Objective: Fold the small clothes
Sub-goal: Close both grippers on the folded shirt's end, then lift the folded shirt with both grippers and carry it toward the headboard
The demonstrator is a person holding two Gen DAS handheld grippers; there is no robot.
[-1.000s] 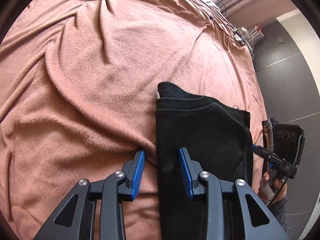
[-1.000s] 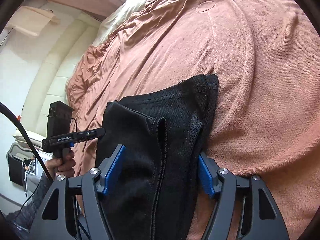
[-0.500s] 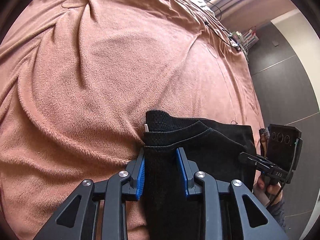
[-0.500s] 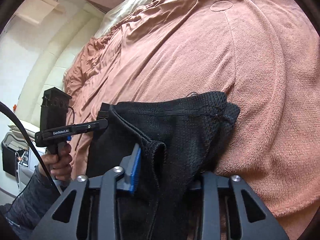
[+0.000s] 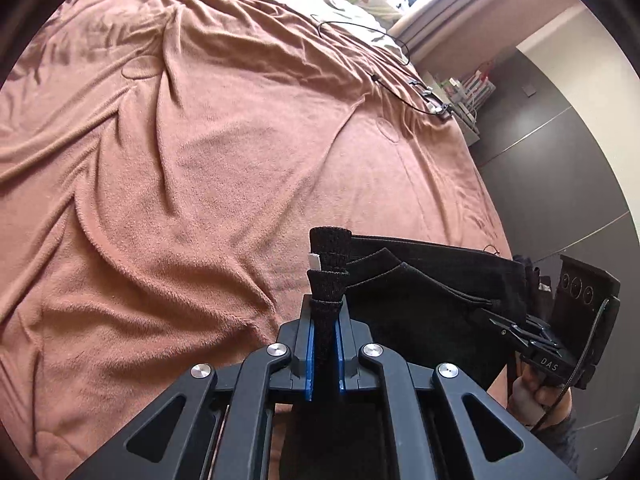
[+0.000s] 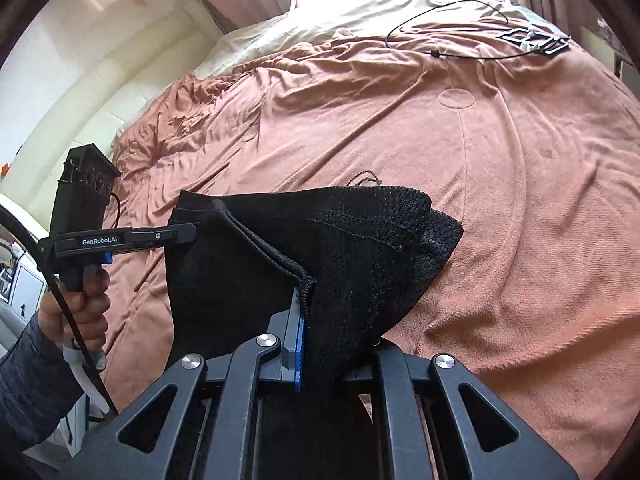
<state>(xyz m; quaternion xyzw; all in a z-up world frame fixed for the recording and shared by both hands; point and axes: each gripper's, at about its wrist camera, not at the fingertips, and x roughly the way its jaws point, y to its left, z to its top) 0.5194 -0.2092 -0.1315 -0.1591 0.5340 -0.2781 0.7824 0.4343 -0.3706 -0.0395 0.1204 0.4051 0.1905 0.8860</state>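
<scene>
A black knit garment [image 5: 420, 292] is held up off the brown blanket [image 5: 200, 168] between both grippers, folded in layers. My left gripper [image 5: 325, 332] is shut on its left edge, where a small white tag [image 5: 314, 261] shows. My right gripper [image 6: 320, 320] is shut on the other edge of the black garment [image 6: 340, 256]; its right finger is hidden by the cloth. Each gripper shows in the other's view, the right gripper [image 5: 516, 330] at the lower right and the left gripper [image 6: 188, 236] at the left.
The brown blanket [image 6: 500, 160] covers the bed with soft ridges. A black cable [image 5: 384, 56] and plugs lie at the far side, a black frame-like item [image 6: 532, 42] too. Pale sheets and pillows [image 6: 360, 8] are at the head. Dark wall [image 5: 560, 148] is right.
Both grippers closed on the garment's edges and lifted it off the blanket. The garment now hangs stretched between them, and more of the bed's far end is in view.
</scene>
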